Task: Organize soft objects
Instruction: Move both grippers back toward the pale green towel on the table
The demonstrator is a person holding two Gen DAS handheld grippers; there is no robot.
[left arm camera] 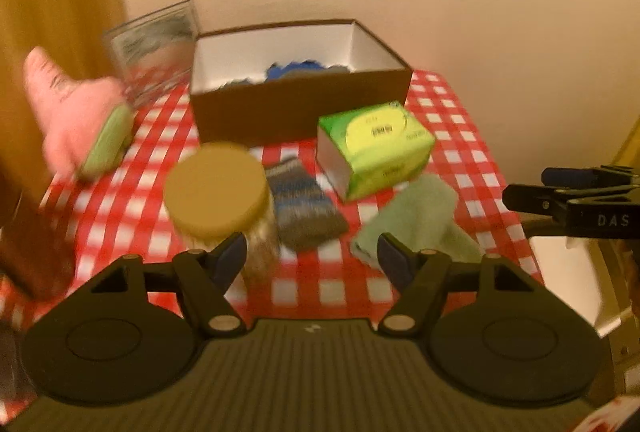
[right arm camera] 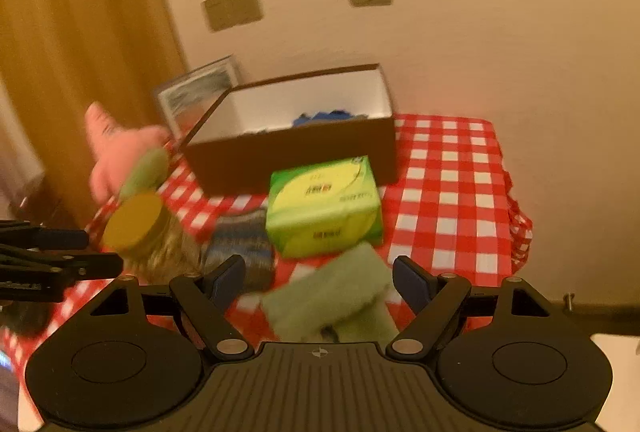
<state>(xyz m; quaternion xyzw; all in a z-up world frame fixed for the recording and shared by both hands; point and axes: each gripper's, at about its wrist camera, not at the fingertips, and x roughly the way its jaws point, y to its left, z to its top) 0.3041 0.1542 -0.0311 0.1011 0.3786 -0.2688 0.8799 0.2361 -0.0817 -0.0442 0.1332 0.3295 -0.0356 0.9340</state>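
Red-white checked tablecloth (left arm camera: 460, 160), green tissue pack (left arm camera: 376, 148).

The white letters "DAS" can be read on the black gripper (left arm camera: 576, 202) at the right edge of the left wrist view. The green tissue pack (left arm camera: 374, 148) at the centre of the frame carries dark printing on its yellow top, but it is too blurred to read.
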